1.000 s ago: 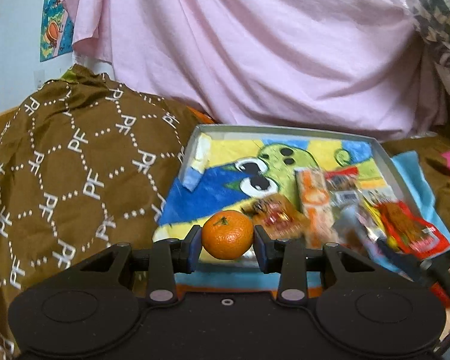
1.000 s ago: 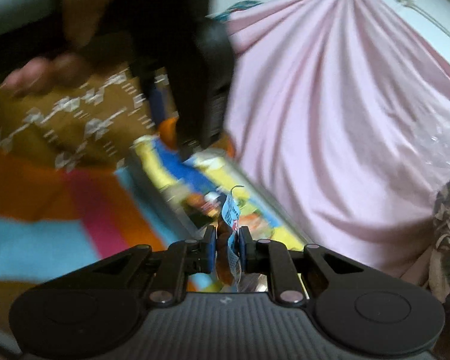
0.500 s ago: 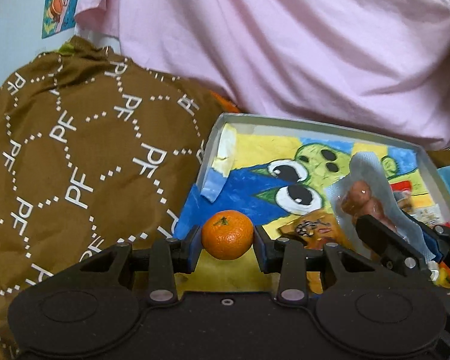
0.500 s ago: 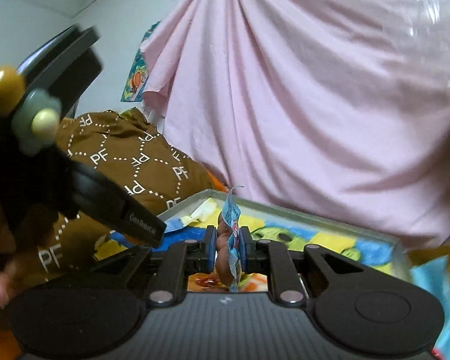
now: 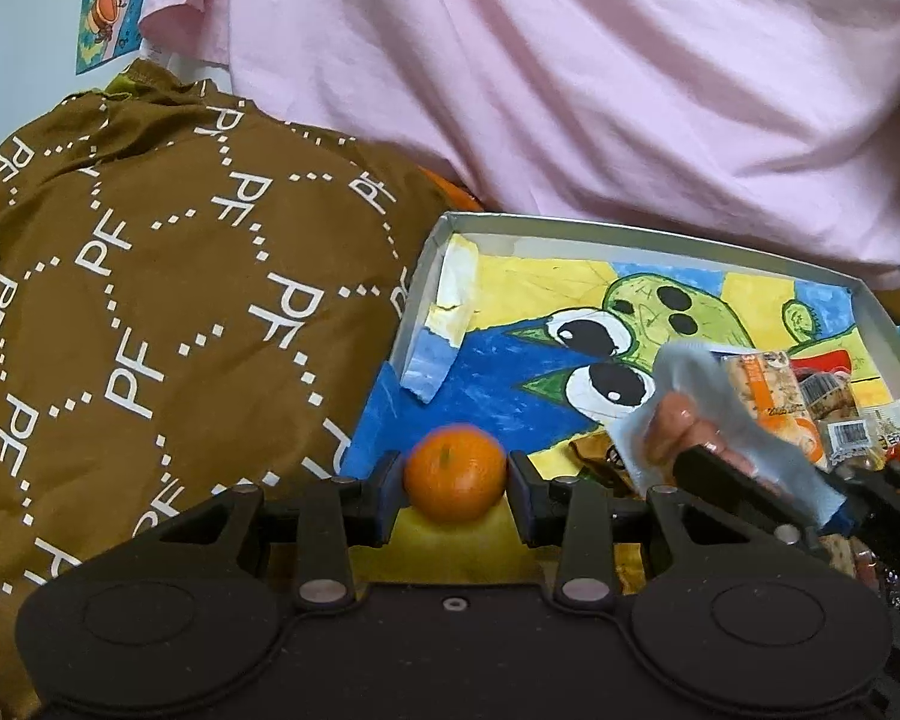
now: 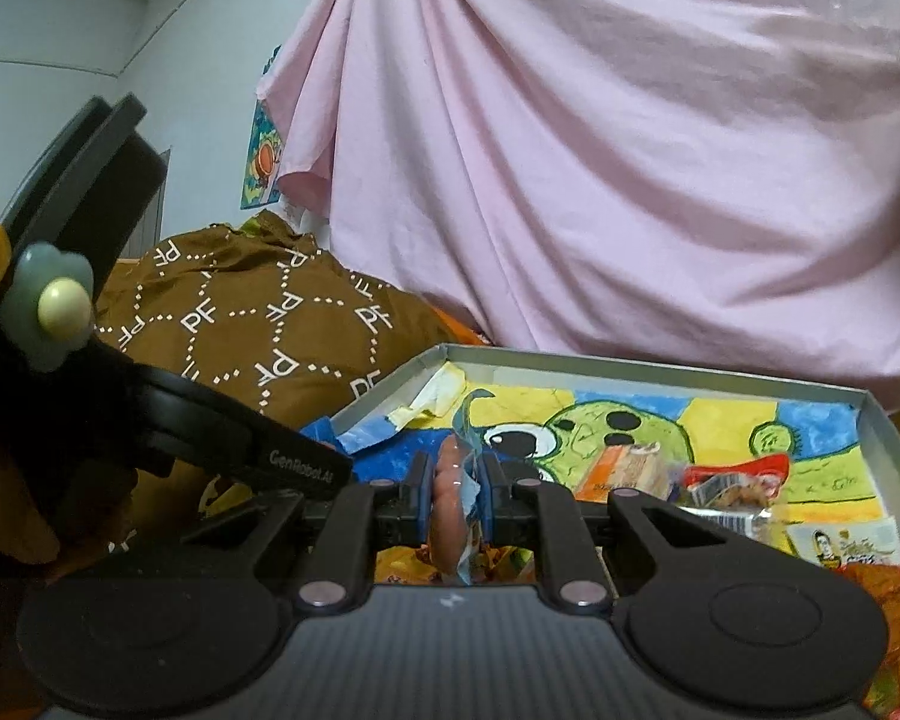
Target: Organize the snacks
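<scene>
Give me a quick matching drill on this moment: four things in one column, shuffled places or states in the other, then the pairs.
1. mandarin
2. clear-wrapped snack
3. painted tray
4. brown patterned cloth

A. heaped left of the tray
B. pinched in the right claw
C. holds packets at its right end
D. gripped by the left claw

Pairs: 1-D, 2-B, 3-C, 4-A

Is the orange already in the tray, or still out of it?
Out. The orange is clamped between the left gripper pads at the tray's near left corner, not resting on its painted floor.
</scene>
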The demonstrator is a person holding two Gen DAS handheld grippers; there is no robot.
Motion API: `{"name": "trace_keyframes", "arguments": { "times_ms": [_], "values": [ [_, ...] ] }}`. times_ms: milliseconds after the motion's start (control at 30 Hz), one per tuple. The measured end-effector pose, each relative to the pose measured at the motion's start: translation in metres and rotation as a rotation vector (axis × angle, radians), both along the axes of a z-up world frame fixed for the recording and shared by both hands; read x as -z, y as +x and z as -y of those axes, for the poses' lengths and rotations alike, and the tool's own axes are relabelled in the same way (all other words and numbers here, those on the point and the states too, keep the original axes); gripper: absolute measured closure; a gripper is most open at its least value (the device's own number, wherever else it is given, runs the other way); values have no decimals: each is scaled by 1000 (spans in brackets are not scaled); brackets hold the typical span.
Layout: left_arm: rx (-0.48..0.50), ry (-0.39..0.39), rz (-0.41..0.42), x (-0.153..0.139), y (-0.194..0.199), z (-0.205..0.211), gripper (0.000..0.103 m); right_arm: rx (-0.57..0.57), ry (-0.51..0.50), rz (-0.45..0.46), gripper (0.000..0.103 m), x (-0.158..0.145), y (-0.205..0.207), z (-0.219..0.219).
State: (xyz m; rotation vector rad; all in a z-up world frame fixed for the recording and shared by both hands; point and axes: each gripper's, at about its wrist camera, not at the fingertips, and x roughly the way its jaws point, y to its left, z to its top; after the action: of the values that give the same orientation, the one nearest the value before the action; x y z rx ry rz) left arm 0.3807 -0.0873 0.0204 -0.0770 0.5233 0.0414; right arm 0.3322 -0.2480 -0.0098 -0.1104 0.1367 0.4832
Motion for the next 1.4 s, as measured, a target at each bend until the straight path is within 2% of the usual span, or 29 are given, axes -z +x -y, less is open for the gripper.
{"name": "trace_keyframes", "arguments": {
  "times_ms": [233, 367, 533, 700, 767, 1000, 1067, 1300, 1400],
  "values": [
    [-8, -29, 19, -3, -2, -3, 51, 32, 0, -17, 84, 1, 1, 0],
    [-25, -51, 31, -4, -6, -6, 43, 47, 3, -27, 76, 2, 1, 1],
    [-56, -67, 58, -7, -14, -11, 29, 45, -8, -35, 61, 3, -1, -2],
    [-76, -72, 78, -13, -19, -14, 23, 45, -23, -30, 49, 3, -4, -5],
    [-87, -74, 90, -15, -23, -16, 17, 46, -22, -23, 43, 1, -6, -6],
    [-97, -83, 133, -30, -40, -18, 7, 54, -11, -6, 21, -17, -18, -2],
    [-96, -84, 148, -36, -46, -18, 3, 66, -2, -5, 17, -24, -23, 2],
    [-84, -67, 190, -58, -76, -13, 1, 106, 35, 18, 3, -50, -47, 18],
    [-79, -70, 208, -69, -90, -11, 1, 123, 44, 20, 1, -60, -59, 24]
  ]
}}
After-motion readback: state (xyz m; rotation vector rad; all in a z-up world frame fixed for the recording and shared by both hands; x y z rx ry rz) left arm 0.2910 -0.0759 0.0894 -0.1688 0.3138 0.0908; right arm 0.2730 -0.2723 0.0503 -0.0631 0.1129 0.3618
